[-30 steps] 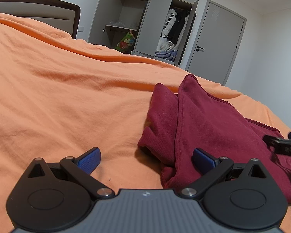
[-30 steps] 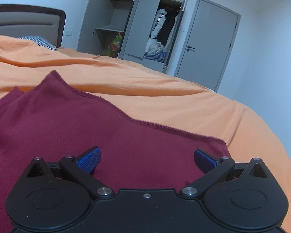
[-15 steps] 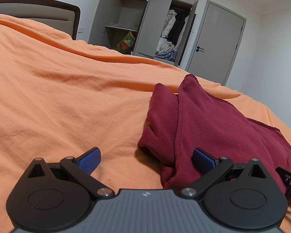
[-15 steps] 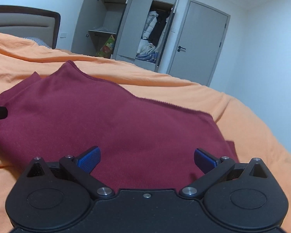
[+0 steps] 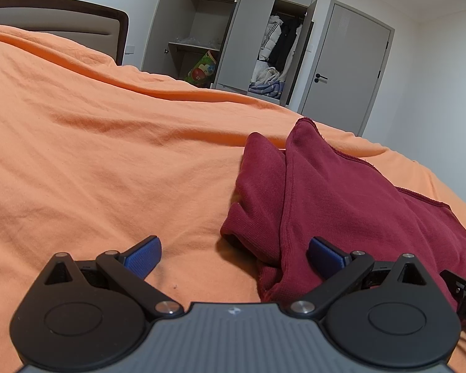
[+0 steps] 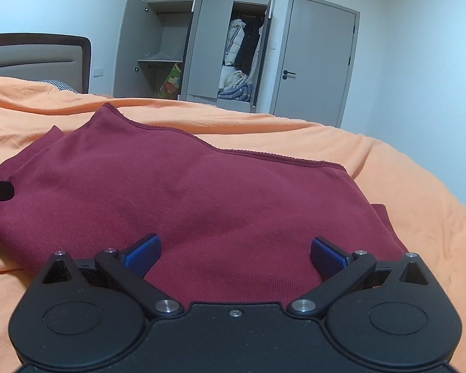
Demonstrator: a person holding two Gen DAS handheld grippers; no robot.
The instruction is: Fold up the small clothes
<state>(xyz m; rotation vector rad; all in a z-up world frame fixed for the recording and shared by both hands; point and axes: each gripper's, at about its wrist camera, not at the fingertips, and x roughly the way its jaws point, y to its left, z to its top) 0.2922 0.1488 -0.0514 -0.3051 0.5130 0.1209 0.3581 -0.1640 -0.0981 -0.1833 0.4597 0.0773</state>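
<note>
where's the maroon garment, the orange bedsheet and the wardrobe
maroon garment (image 6: 202, 192), right wrist view, its flat middle
orange bedsheet (image 5: 93, 161), left wrist view, bare stretch left of it
wardrobe (image 6: 202, 52), right wrist view, its open middle door

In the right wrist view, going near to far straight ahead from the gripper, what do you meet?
Right gripper, open → maroon garment → orange bedsheet → open wardrobe.

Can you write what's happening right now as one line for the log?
left gripper: open, empty | right gripper: open, empty | maroon garment: partly folded on orange bedsheet
</note>
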